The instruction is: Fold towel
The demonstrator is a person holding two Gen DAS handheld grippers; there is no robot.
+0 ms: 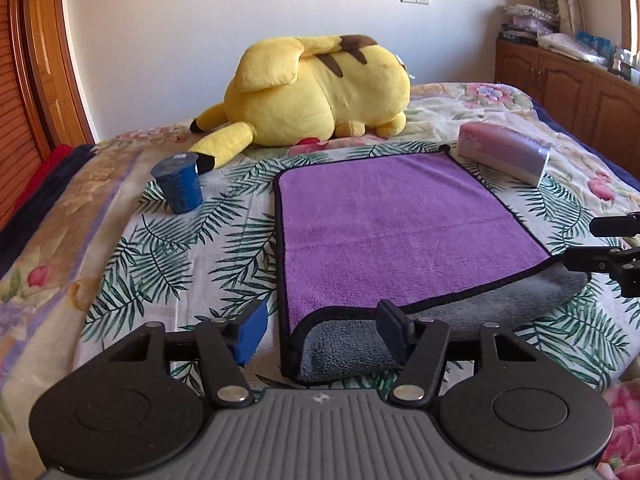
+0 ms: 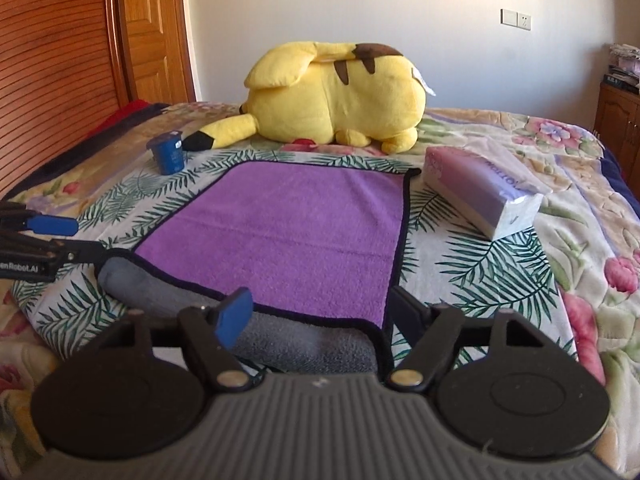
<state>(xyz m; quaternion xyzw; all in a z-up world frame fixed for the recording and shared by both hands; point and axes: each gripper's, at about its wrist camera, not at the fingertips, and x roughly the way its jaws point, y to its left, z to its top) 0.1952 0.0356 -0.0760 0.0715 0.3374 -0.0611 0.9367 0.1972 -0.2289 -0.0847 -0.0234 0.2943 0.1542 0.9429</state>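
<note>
While the purple towel [image 2: 296, 232] lies flat on the bed [image 2: 500, 264], its near edge is turned up so the grey underside shows. The towel sits in the middle of a leaf-print cloth [image 1: 192, 248], between a blue cup [image 1: 180, 182] and a pink tissue pack [image 2: 480, 192].

Some writing can be read. In the right wrist view, white letters on the left hand-held gripper [image 2: 76, 240] end in "Robot.AI" (the start is cut off). The tissue pack has letters on its side that look like "COTTON", seen upside down. The cup has small white marks, too tiny to read.

The left hand-held gripper is low, just over the towel's near left corner. Its fingers are spread wide, one on each side of that corner, and hold nothing. The right hand-held gripper [image 2: 320, 310] is low over the near right corner, and its fingers are wide apart too, holding nothing. One blue pad [image 2: 234, 316] hangs over the grey fold.

A big yellow plush toy [image 1: 320, 92] lies behind the towel, touching the leaf-print cloth.
</note>
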